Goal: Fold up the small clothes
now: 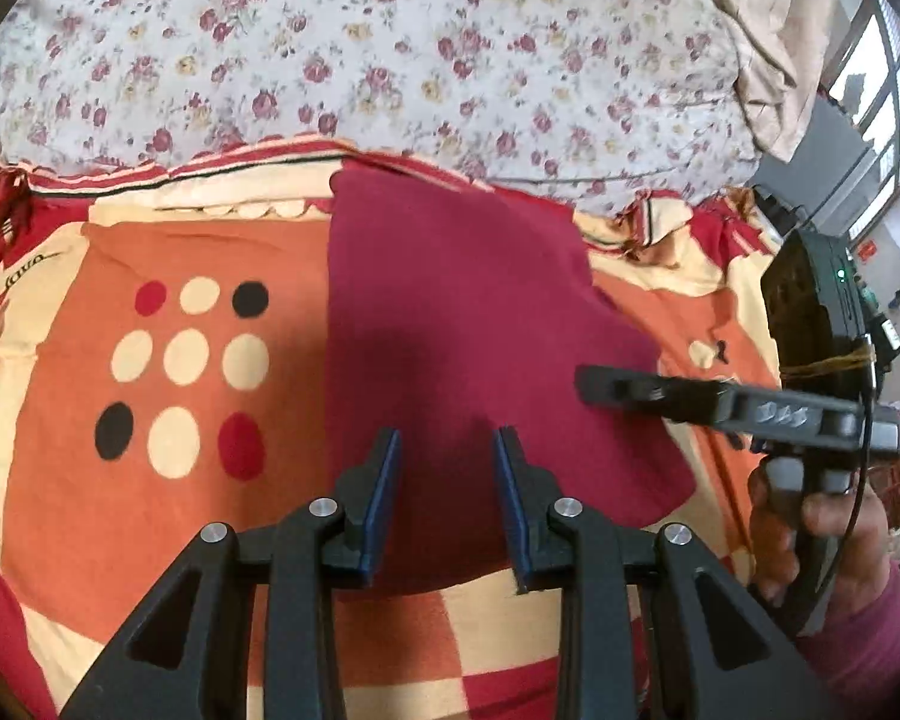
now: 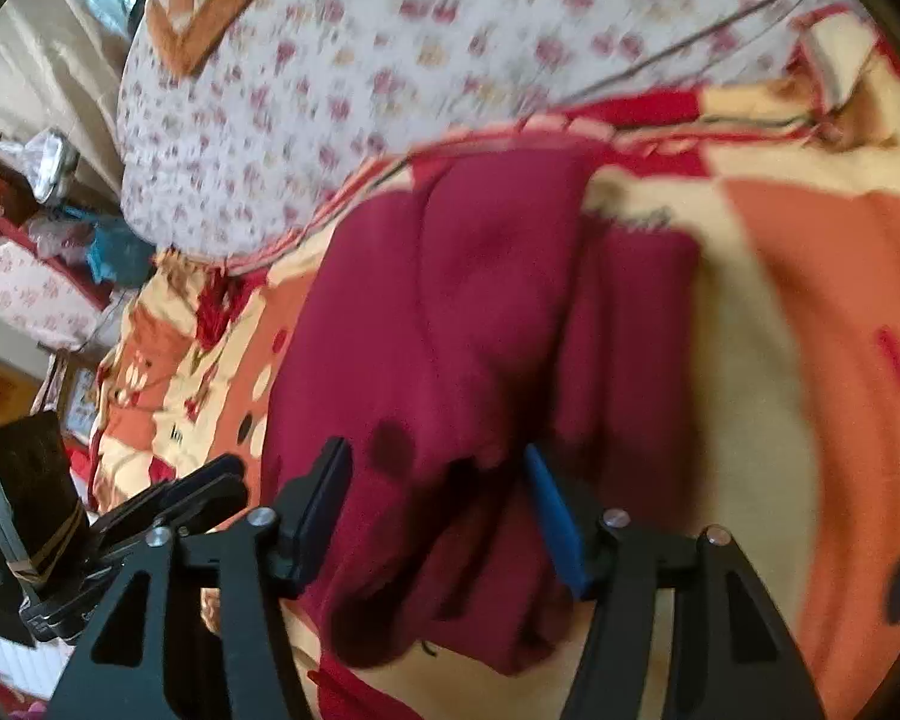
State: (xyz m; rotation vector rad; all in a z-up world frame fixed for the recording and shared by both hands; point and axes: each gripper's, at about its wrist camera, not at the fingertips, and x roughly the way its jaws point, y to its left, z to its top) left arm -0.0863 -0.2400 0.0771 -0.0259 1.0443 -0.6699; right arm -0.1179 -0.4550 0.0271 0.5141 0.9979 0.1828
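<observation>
A dark red small garment point(image 1: 462, 300) lies folded lengthwise on the orange, cream and red blanket point(image 1: 78, 468). My left gripper point(image 1: 447, 450) hovers over its near end, jaws apart with only flat cloth showing in the gap. My right gripper point(image 1: 594, 387) reaches in from the right over the garment's right edge, held by a person's hand point(image 1: 810, 528). In the right wrist view the garment point(image 2: 462, 300) shows layered folds, and my right gripper point(image 2: 438, 480) straddles its near end with jaws wide; the pads do not visibly press it. The left gripper point(image 2: 210, 480) shows at lower left.
A white quilt with a red flower print point(image 1: 390, 48) lies bunched behind the blanket. A beige curtain point(image 1: 780, 60) and a window are at the far right. Cluttered shelves point(image 2: 48, 222) stand beyond the bed's left side in the right wrist view.
</observation>
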